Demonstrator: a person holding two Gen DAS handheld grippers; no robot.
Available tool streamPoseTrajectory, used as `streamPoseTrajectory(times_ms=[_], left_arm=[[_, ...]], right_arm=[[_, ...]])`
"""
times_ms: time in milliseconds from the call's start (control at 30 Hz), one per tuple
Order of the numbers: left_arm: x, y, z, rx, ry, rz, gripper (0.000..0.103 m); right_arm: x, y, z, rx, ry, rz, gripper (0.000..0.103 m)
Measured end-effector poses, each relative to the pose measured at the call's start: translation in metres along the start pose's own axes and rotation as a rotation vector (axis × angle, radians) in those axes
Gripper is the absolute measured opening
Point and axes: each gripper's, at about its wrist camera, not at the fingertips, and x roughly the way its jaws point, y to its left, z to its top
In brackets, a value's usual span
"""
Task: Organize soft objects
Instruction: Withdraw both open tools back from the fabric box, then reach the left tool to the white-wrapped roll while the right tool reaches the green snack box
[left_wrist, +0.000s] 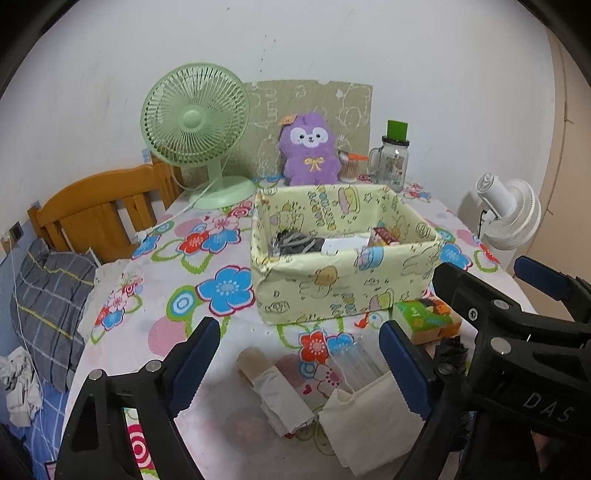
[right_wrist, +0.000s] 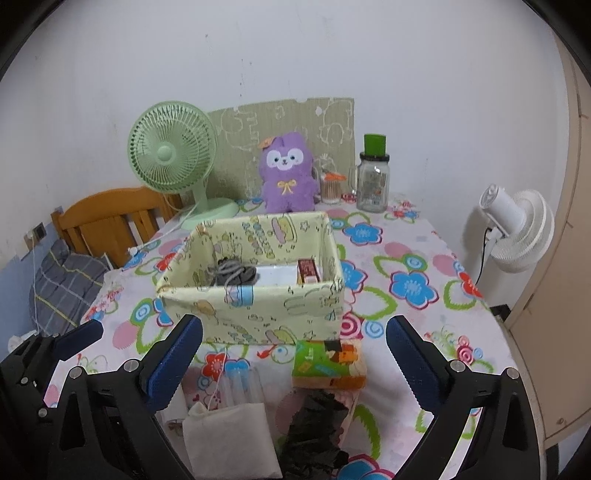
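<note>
White pouch (right_wrist: 231, 439) nearest, both tools spread wide, left tool (left_wrist: 299, 363), right tool (right_wrist: 295, 360), box (right_wrist: 258, 306) beyond.

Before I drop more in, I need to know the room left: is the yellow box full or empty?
Partly filled. The yellow box holds a grey yarn bundle and a small red carton; most of the space is free.

The only letters that read clearly are "DAS", printed in pale capitals on the black plastic body of the right gripper (left_wrist: 546, 280) where it shows at the right edge of the left wrist view. The pale yellow cartoon-printed fabric storage box (right_wrist: 258, 306) carries rows of outlined lettering on its walls, and the clear glass mug-jar with the green cap (right_wrist: 373, 177) bears a printed label, but both are too small and blurred to read.
</note>
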Motion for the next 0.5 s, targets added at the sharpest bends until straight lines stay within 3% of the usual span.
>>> streamPoseTrajectory(times_ms=[500], left_arm=[[0.04, 0.019, -0.019, -0.061, 0.089, 0.022, 0.08]], right_arm=[[0.043, 0.001, -0.023, 0.002, 0.1, -0.01, 0.101]])
